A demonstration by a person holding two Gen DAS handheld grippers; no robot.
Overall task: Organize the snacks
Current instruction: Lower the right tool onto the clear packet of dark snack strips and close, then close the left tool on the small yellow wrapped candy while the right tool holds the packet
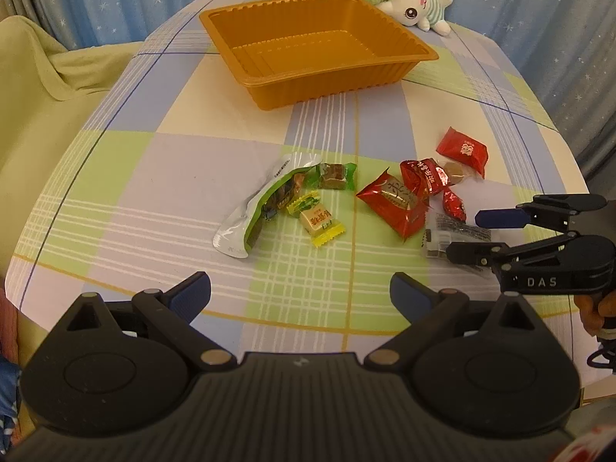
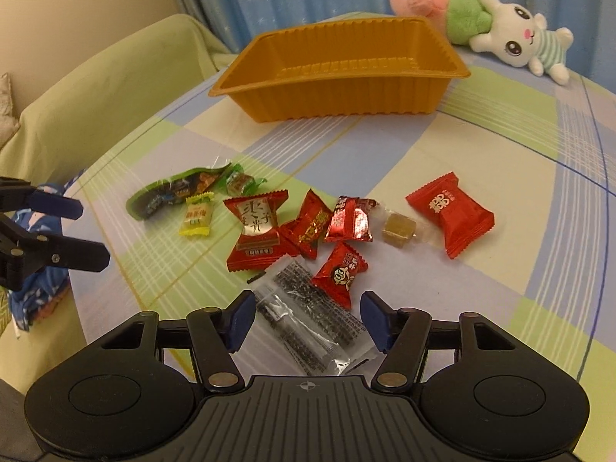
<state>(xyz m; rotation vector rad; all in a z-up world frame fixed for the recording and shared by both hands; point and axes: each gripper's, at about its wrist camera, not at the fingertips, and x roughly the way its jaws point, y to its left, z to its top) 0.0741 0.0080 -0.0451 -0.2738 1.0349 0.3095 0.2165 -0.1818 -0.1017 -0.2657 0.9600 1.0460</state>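
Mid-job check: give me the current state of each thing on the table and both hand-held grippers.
Orange tray: upright, empty.
Clear packet: flat, between the right fingers, not pinched.
Red candies: loose on the cloth.
Green pouch: lying opened.
Plush rabbit: lying behind the tray.
Left hand-held gripper: open, empty.
Right hand-held gripper: open.

Two handheld tongs, matte black plastic: left tongs (image 1: 300,294), right tongs (image 2: 308,317). Ribbed centre housing, round side discs, brass-coloured pivot screws, dark blue ridged pads (image 2: 240,319). White "DAS" lettering on one side.

Wrapped snacks (image 2: 300,227) scattered on tablecloth, empty orange tray (image 2: 338,77) behind
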